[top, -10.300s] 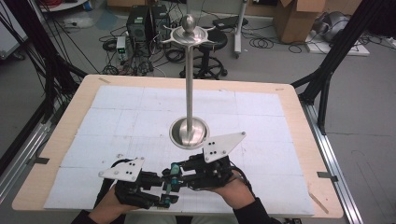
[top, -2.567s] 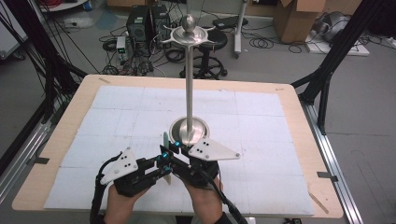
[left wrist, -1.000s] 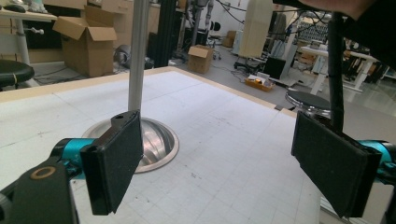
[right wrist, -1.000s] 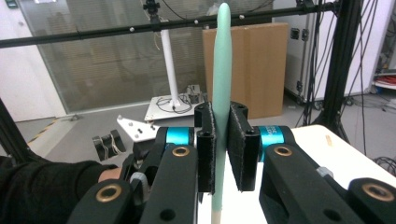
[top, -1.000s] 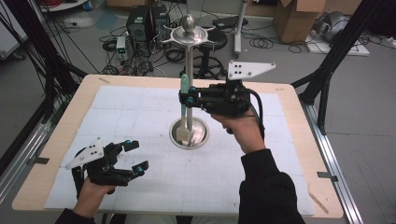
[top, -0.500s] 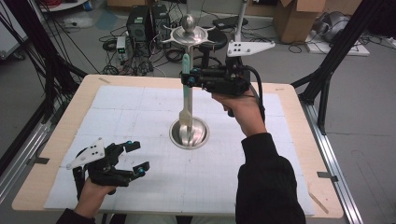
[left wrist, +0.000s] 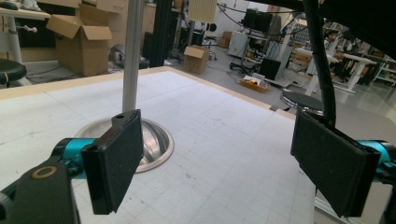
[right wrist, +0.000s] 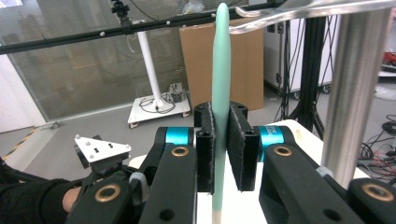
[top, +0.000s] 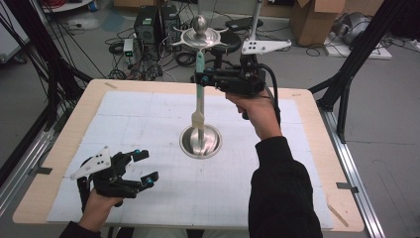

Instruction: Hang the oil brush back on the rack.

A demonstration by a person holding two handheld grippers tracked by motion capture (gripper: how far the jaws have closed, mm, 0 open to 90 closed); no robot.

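The right gripper (top: 201,79) is pinching a slim, smooth utensil with a mint-green handle and cream blade (top: 199,89), its jaws closed on the handle, holding it upright beside the polished steel stand's pole (right wrist: 355,93), above the round dished base (top: 200,141). The left gripper (top: 143,166) is resting wide open and empty on the white gridded mat (top: 297,173), near its front-left edge.
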